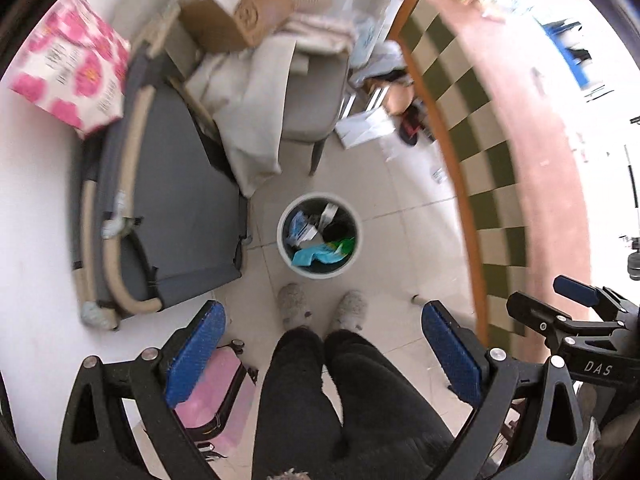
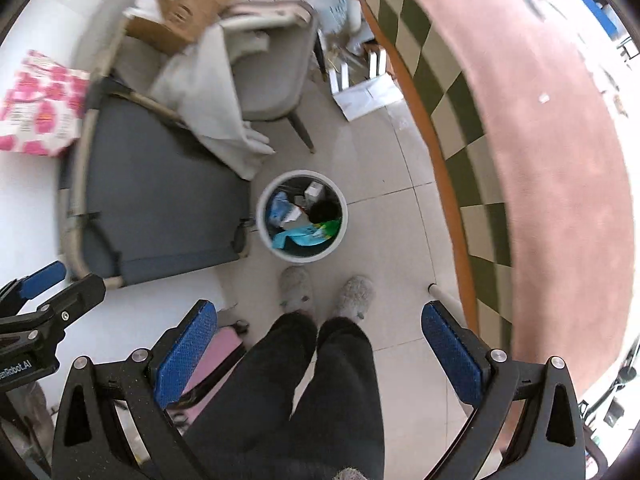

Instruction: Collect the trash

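Observation:
A round white trash bin (image 1: 285, 254) stands on the tiled floor ahead of the person's feet. It holds blue, green and white wrappers (image 1: 320, 254). It also shows in the right wrist view (image 2: 264, 236). My left gripper (image 1: 322, 346) is open and empty, held high above the floor, pointing down at the bin. My right gripper (image 2: 320, 346) is open and empty too, held beside the left one. Each gripper shows at the edge of the other's view.
A grey folding cot (image 1: 176, 200) lies left of the bin. A chair (image 1: 312, 96) draped with cloth and a cardboard box (image 1: 240, 12) stand behind. A pink floral box (image 1: 68, 64) sits far left. A checkered and pink table edge (image 1: 500, 160) curves along the right.

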### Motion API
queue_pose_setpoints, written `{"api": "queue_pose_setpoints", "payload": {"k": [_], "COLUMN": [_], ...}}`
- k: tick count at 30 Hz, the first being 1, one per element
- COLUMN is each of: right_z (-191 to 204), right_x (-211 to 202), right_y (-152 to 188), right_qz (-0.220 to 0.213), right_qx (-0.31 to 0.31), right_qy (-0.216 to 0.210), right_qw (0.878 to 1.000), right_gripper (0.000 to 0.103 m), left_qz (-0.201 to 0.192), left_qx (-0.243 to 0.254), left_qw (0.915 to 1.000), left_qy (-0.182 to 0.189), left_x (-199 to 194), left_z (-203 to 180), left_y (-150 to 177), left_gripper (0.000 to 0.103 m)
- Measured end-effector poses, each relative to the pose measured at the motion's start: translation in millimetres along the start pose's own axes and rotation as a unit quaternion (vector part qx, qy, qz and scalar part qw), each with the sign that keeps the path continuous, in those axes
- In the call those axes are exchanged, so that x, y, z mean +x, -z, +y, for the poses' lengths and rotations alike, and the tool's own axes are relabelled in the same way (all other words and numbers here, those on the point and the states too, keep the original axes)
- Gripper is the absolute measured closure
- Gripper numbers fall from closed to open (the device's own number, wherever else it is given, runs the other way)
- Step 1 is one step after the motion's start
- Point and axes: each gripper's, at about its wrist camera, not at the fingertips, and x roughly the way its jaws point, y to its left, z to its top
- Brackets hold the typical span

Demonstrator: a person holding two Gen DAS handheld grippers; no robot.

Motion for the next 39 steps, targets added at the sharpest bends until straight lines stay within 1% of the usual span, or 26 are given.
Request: {"api": "queue_pose_setpoints", "payload": {"k": [4, 5, 8, 14, 18, 25, 31, 39], "right_z": [6.1, 7.3, 11.7, 20.9, 27.5, 38.2, 41.2, 40.8], "right_x": [-71.2, -88.8, -131.7, -186.4, -205.0, -217.9, -222.1, -220.6], "right_y": [13.0, 15.8, 22.6, 34.6, 39.4, 46.0, 46.1, 47.2], "right_qz": [-0.024, -0.030, -0.042, -0.067, -0.066, -0.070, -0.072, -0.066], "right_qx": [-0.020, -0.025, -0.038, -0.061, -0.077, -0.092, -0.091, -0.082], "right_qy": [-0.021, -0.027, -0.051, -0.084, -0.102, -0.108, -0.113, -0.116], "right_qw": [0.999, 0.999, 0.997, 0.992, 0.990, 0.987, 0.987, 0.988], "right_gripper": [0.000, 0.000, 0.000, 0.000, 0.000, 0.000, 0.000, 0.000], "left_qz": [-0.039, -0.046, -0.064, -0.088, -0.104, -0.127, -0.130, -0.122], "left_qx": [-0.004, -0.006, -0.017, -0.018, -0.021, -0.025, -0.024, -0.026], "left_qw": [0.9990, 0.9986, 0.9961, 0.9919, 0.9893, 0.9863, 0.9854, 0.9849], "left_qy": [0.023, 0.027, 0.057, 0.089, 0.100, 0.102, 0.108, 0.120], "left_x": [-60.9, -70.7, -105.6, -153.1, -172.2, -193.6, -199.3, -198.6], "left_z": [-7.8, -9.8, -9.0, -15.3, -14.8, -10.2, -8.6, -4.3], "left_y": [6.8, 9.1, 17.5, 34.4, 42.7, 48.5, 49.7, 49.1], "left_gripper": [0.003, 0.002, 0.002, 0.002, 0.002, 0.002, 0.002, 0.002]}}
